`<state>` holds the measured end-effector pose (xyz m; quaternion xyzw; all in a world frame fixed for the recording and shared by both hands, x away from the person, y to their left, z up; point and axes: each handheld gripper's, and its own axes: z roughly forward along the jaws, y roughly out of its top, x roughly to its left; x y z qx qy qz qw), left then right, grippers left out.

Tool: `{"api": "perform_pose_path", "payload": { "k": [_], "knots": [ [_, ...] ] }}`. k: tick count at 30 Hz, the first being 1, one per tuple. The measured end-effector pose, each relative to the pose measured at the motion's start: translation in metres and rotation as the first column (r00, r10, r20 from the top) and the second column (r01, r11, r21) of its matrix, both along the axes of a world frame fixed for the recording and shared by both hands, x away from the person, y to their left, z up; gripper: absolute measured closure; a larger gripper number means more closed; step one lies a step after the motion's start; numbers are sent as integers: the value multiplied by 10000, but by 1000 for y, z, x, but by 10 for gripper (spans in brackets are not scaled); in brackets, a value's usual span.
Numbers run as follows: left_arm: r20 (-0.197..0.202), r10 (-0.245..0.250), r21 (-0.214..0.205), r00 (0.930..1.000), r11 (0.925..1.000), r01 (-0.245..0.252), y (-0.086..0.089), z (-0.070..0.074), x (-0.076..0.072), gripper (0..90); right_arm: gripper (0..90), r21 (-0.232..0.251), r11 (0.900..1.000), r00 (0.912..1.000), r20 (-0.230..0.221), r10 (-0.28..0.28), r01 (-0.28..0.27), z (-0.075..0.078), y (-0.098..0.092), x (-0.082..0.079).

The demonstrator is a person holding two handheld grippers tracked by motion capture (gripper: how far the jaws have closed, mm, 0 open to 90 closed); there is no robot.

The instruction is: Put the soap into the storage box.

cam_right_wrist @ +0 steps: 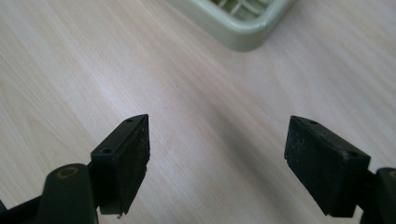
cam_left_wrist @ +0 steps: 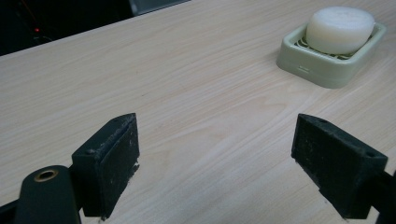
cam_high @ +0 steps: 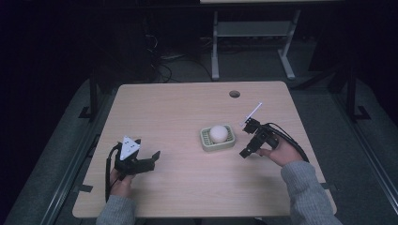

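A white round soap bar sits in a pale green soap dish right of the wooden table's centre. The right gripper, held low in the right hand, angles toward the dish's right side, jaws spread wide and empty. The left gripper rests near the left front edge, well apart from the dish, jaws likewise spread with nothing between.

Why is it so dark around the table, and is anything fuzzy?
High view: the room is dim, the table lit, the soap glowing pale. Left gripper view: sharp and bright, soap dish clear. Right gripper view: the dish corner is soft, with a shadow band across the wood.
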<state>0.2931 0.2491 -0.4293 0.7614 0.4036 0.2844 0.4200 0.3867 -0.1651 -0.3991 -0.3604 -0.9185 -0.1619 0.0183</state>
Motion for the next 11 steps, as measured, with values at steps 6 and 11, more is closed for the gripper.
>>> {"api": "perform_pose_path", "payload": {
  "k": [6, 11],
  "knots": [
    [-5, 3, 6, 10000, 10000, -3, -1, 0, 0, 148, 216, 71, 10000, 10000, 19, -20, 20, -4, -7, -11],
    [-7, -4, 34, 10000, 10000, 4, -1, 0, 0, 148, 216, 119, 9999, 10000, 26, -59, 58, -8, -13, -20]
  ]
}}
